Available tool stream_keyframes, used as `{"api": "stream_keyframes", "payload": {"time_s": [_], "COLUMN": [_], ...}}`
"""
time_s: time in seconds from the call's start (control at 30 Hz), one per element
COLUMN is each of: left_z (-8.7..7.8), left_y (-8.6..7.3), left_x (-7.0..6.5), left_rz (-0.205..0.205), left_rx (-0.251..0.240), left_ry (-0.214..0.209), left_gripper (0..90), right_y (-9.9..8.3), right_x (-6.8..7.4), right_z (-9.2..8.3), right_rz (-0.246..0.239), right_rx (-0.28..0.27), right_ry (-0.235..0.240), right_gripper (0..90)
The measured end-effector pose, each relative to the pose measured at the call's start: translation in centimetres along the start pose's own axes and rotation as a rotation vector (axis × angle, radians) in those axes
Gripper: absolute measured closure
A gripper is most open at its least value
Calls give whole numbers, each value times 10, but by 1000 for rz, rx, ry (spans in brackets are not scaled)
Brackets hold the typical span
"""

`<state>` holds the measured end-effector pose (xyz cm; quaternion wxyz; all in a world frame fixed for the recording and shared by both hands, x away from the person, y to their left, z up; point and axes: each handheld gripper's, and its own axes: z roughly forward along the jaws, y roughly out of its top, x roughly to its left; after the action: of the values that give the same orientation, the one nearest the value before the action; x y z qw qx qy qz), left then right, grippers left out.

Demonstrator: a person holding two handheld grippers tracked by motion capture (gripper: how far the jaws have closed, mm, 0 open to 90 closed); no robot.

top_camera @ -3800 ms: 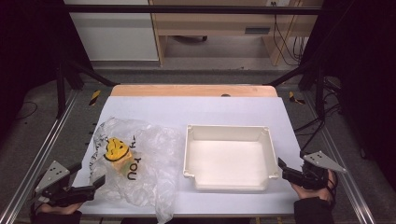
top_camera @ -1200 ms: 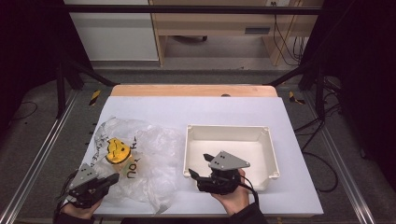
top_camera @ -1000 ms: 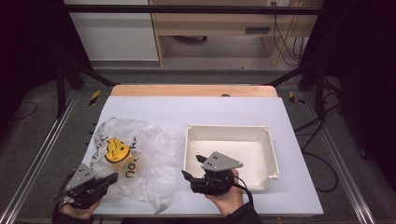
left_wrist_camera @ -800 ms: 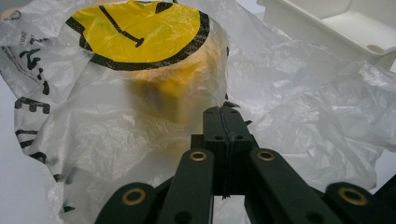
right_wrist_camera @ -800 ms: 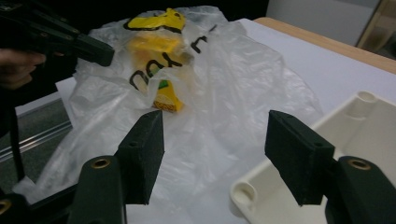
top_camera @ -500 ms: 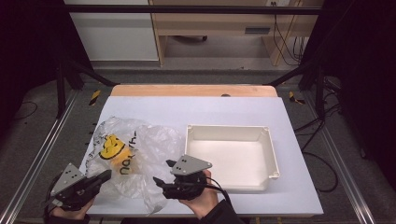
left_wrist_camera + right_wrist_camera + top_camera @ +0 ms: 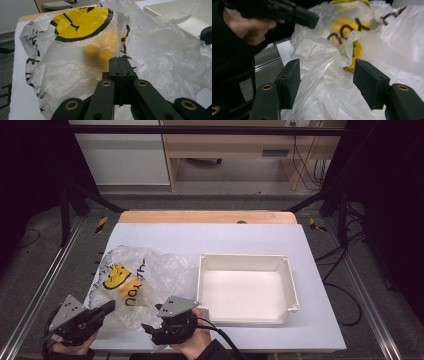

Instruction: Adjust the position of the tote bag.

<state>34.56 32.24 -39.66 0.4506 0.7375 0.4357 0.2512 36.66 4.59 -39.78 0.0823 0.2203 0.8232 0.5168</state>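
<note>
1. Left gripper (image 7: 107,308) at the near left corner of the desk (image 7: 260,237); jaws pressed flat together, tips against the near edge of the plastic bag (image 7: 150,280), a fold of film possibly pinched, not clear enough to tell.
2. Seen along the left jaws: crinkled clear bag just ahead, printed with a yellow smiley face (image 7: 82,21) above and beyond the tips; something yellow-orange inside (image 7: 100,52), blurred through the film, straight past the tips.
3. Right gripper (image 7: 147,327) at the near edge of the desk, just right of the left one; jaws parted to a middling gap, having just narrowed a little, not clamped.
4. Seen along the right jaws: loose bag film bunched between the two pads (image 7: 372,83), neither pad visibly pressing on it; yellow contents (image 7: 355,53) beyond the gap, black lettering above.
5. Left gripper's dark tip at upper left of the right jaws' view, against the bag.
6. White tray (image 7: 290,285) off to the right of both jaws, beside the bag.
</note>
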Motion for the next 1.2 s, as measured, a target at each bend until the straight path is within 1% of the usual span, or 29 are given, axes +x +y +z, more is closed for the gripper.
{"api": "stream_keyframes", "payload": {"time_s": [0.07,0.2,0.27,0.33,0.43,0.47,0.5,0.53,0.6,0.63,0.7,0.73,0.77,0.8,0.83,0.87,0.9,0.93,0.97,1.0,1.03,1.07,1.1,1.13,1.17,1.2], "left_z": [-3,-5,-5,-5,-4,-3,-3,-1,0,1,2,4,4,4,3,3,2,0,0,-4,-4,-5,-7,-8,-8,-8], "left_y": [1,0,0,0,0,-1,-1,-1,-2,-3,-4,-4,-4,-4,-4,-4,-3,0,0,4,4,5,7,12,12,15], "left_x": [3,6,7,6,6,6,6,7,6,6,6,6,6,6,5,5,5,4,4,2,2,1,0,-3,-3,-7], "left_rz": [-8,-21,-25,-25,-21,-22,-22,-22,-25,-26,-25,-26,-26,-28,-34,-37,-45,-61,-61,-71,-71,-73,-75,-73,-73,-64], "left_rx": [-9,-19,-23,-26,-19,-13,-13,0,4,9,18,22,22,19,9,3,-6,-19,-19,-38,-38,-48,-54,-66,-66,-73], "left_ry": [6,12,13,13,10,7,7,1,-1,-3,-9,-17,-17,-23,-35,-45,-46,-62,-62,-63,-63,-69,-67,-60,-60,-64], "left_gripper": [896,897,897,897,897,897,897,897,896,896,896,893,889,862,862,762,762,652,603,568,530,490,490,427,407,385], "right_y": [-6,-12,-16,-17,-21,-23,-23,-25,-27,-27,-27,-26,-26,-26,-26,-25,-25,-26,-26,-27,-27,-28,-28,-29,-29,-30], "right_x": [1,1,2,3,5,5,5,5,3,3,1,0,0,0,0,0,0,1,1,2,2,4,4,5,5,5], "right_z": [7,11,15,17,22,25,25,26,25,25,23,20,19,17,17,16,16,16,16,17,17,18,18,20,20,21], "right_rz": [-2,9,14,13,8,-5,-5,-14,-17,-17,-23,-30,-31,-30,-30,-35,-35,-39,-39,-48,-48,-52,-52,-51,-51,-50], "right_rx": [23,38,55,62,82,91,91,101,109,109,111,101,93,86,86,77,77,70,70,69,69,67,67,66,66,66], "right_ry": [3,15,27,29,45,54,54,57,62,62,57,40,37,36,36,31,31,31,31,35,35,38,38,45,49,51], "right_gripper": [407,435,478,494,591,690,690,771,838,838,875,888,891,893,893,895,895,897,897,897,897,897,897,897,897,897]}}
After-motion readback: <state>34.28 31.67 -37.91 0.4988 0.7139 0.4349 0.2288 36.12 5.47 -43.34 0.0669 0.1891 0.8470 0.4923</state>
